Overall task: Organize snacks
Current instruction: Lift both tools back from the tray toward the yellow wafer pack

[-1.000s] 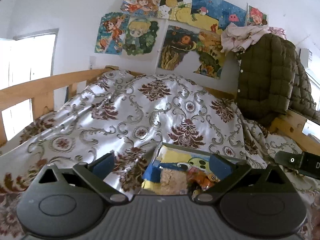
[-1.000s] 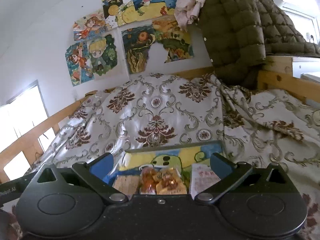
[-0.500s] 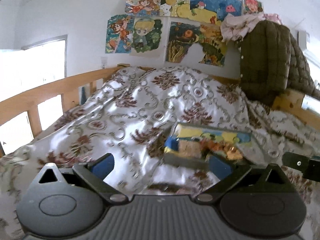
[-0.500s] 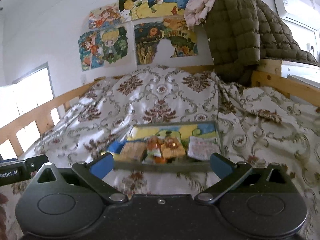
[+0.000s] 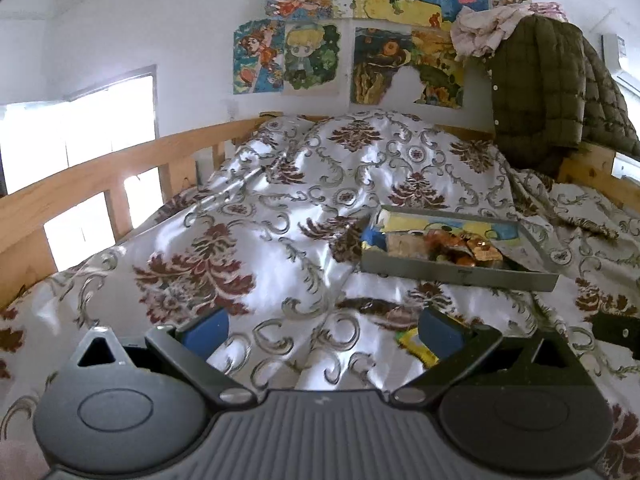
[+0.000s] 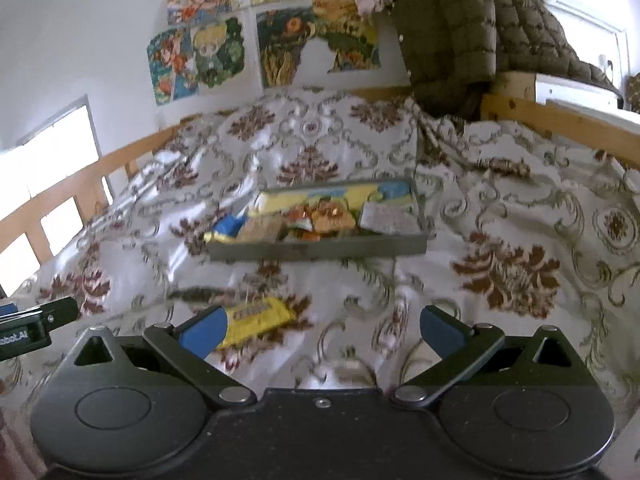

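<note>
A shallow grey tray (image 5: 460,274) (image 6: 320,250) with a cartoon-printed floor lies on the patterned bedspread and holds several wrapped snacks: orange packets (image 6: 324,218), a tan bar (image 6: 260,230), a blue packet (image 6: 228,226) and a silvery packet (image 6: 386,220). A yellow snack packet (image 6: 256,320) (image 5: 414,344) lies loose on the bedspread in front of the tray. My left gripper (image 5: 324,330) is open, with the yellow packet beside its right finger. My right gripper (image 6: 320,328) is open too, the yellow packet just past its left finger. Neither holds anything.
The floral bedspread (image 5: 280,220) is rumpled and rises toward the wall. A wooden bed rail (image 5: 100,184) runs along the left, another rail (image 6: 560,120) along the right. A green quilted jacket (image 5: 552,92) hangs at the back right. Posters (image 5: 360,40) cover the wall.
Both grippers have drawn back from the tray, which now sits farther off. The loose yellow packet has come into view near the fingers. Both stay open.
</note>
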### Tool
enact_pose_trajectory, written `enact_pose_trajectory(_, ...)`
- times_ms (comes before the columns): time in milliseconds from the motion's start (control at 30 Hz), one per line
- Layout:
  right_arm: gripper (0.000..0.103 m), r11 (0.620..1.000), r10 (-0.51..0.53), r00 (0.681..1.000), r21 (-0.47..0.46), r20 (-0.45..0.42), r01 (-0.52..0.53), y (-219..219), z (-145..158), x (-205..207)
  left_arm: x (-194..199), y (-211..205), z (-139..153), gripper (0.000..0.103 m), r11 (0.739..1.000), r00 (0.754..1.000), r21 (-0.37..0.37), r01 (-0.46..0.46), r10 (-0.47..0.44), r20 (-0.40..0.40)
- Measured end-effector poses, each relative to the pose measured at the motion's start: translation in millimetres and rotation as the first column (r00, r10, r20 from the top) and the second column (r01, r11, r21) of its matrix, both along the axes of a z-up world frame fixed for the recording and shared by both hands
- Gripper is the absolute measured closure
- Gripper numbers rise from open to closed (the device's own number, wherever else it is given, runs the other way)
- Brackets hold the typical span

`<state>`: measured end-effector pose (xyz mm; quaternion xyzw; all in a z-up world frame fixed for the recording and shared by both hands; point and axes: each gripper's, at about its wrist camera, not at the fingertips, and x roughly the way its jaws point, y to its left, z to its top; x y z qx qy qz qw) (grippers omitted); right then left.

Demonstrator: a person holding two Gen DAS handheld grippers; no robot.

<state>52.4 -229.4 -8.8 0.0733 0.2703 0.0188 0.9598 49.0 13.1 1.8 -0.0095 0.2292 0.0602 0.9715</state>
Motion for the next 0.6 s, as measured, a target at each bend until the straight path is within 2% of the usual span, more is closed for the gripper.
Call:
enact_pose_trajectory(333, 0.001, 0.999, 0.017, 0.999, -0.041, -0.044, -0.018, 14, -11, -21, -11, -5, -3, 0.000, 0.999, 1.000, 0.042, -0.011, 0.011, -0.001)
enact_pose_trajectory(600, 0.001, 0.998, 0.033, 0.998, -0.052, -0.060, -0.037, 20, -14, -18, -9, 0, -4, 0.000, 0.999, 1.000, 0.024, -0.026, 0.026, -0.013)
